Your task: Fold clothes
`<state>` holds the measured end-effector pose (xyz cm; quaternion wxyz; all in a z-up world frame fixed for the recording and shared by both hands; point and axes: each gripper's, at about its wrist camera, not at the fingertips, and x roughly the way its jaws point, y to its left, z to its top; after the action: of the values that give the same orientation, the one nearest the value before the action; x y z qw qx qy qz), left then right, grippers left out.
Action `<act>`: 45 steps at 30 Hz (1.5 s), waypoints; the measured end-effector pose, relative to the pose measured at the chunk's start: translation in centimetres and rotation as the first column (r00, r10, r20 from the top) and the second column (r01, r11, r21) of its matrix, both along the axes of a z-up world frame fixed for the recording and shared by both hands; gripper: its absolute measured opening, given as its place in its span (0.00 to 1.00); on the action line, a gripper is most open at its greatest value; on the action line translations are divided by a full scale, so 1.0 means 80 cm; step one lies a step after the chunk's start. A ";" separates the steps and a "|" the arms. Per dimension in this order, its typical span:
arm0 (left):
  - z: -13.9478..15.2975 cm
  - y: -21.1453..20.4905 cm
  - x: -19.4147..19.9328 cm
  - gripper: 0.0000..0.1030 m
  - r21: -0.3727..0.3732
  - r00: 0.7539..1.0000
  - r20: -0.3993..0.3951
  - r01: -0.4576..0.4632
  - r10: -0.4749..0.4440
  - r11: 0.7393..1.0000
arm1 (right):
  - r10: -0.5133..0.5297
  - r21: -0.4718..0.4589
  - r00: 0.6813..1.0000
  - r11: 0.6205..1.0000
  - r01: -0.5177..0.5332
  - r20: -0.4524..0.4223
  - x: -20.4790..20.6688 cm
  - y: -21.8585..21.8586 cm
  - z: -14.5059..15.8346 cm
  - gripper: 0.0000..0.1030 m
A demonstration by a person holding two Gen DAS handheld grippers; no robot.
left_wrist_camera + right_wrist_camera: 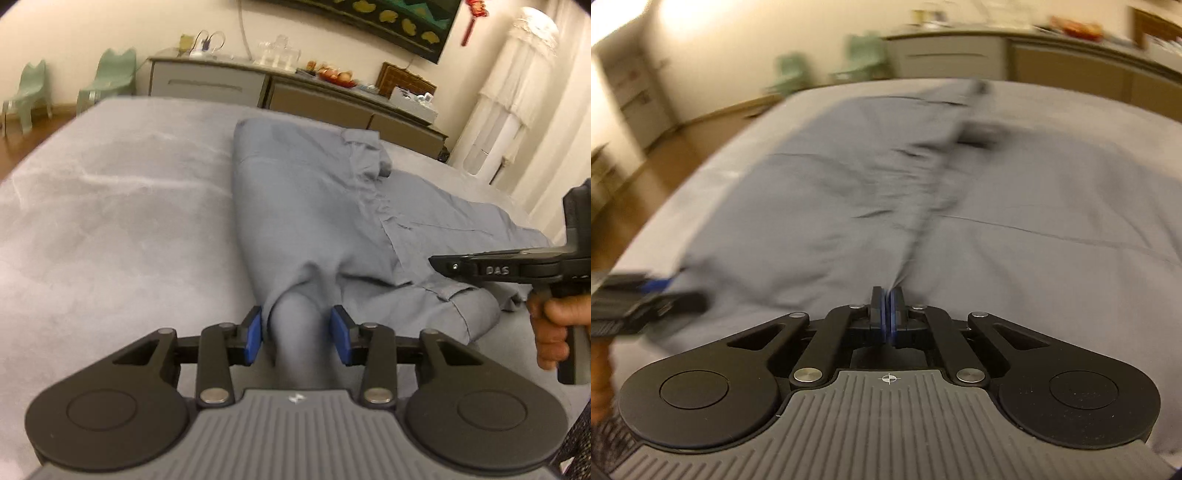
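Fabric fills both views: a blue-grey woven cotton shirt (317,206) lies crumpled on a soft grey bedspread (110,221), its collar bunched at the far end and a flat sleeve spread to the right. The left gripper (297,332) stands part-spread, a rounded hump of shirt cloth rising between its blue rubber pads (254,334); whether they press it I cannot tell. The right gripper (887,299), blurred, has its pads pressed together, pinching a taut ridge of the shirt that runs away toward the far side. A hand (554,328) wraps the right gripper's black plastic handle at the right edge. Pale green moulded chairs (107,77) stand far left beside a long grey sideboard (207,81).
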<state>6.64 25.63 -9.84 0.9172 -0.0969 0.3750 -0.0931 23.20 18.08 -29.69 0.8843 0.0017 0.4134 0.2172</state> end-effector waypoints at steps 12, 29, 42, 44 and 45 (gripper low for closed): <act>0.031 -0.052 0.042 0.36 0.115 0.991 0.093 0.088 -0.099 0.989 | -0.027 0.126 0.994 0.992 0.014 0.106 0.045 -0.018 0.063 0.36; 0.024 -0.056 0.030 0.33 0.146 0.994 0.112 -0.021 0.005 0.989 | 0.097 -0.125 0.980 0.989 -0.076 0.171 0.150 0.055 0.098 0.28; 0.003 -0.064 0.037 0.33 0.136 0.997 0.058 0.046 -0.055 0.990 | 0.067 -0.094 0.990 0.994 -0.055 0.121 0.143 0.039 0.103 0.25; -0.010 -0.079 0.051 0.32 0.197 0.998 0.014 0.059 -0.063 0.979 | 0.110 -0.049 0.990 0.993 -0.106 0.088 0.105 0.026 0.093 0.26; -0.013 -0.087 0.056 0.32 0.233 0.997 0.013 0.066 -0.071 0.970 | 0.132 -0.039 0.990 0.991 -0.130 0.059 0.090 0.021 0.083 0.26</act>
<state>11.12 18.66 -10.88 0.9225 0.0252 0.3765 -0.0812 30.37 19.78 -23.08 0.8802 -0.0475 0.3892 0.2675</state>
